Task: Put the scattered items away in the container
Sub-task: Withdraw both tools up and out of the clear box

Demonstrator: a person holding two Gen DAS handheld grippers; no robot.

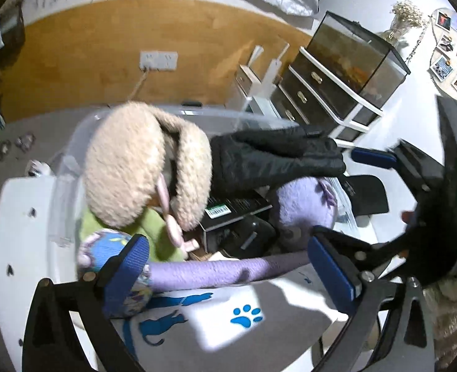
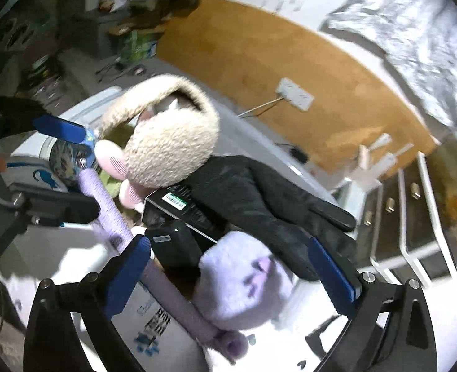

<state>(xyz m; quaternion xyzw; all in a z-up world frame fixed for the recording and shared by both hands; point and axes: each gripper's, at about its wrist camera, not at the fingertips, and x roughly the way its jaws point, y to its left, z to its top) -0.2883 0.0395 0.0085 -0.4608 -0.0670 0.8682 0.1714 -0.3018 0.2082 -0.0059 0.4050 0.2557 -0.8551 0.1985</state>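
Left gripper (image 1: 228, 266): jaws spread wide over the near edge of the bin, gripping nothing; a long lilac knitted plush limb (image 1: 228, 271) runs across between its blue pads

Right gripper (image 2: 225, 263): released, fingers apart on either side of a fluffy lilac plush toy (image 2: 243, 282), no pad visibly pressing it

Clear plastic storage container (image 1: 73, 142): heaped full on the white table (image 1: 24, 226)

On the heap: cream fleecy earmuffs (image 1: 120, 167) sit highest, a black padded glove (image 1: 274, 161) lies beside them, over a black box with a barcode label (image 1: 237, 207)

At the left pad: a blue patterned ball (image 1: 104, 248), touching it

Behind: dark drawer unit with white frame (image 1: 321, 93) against the wall
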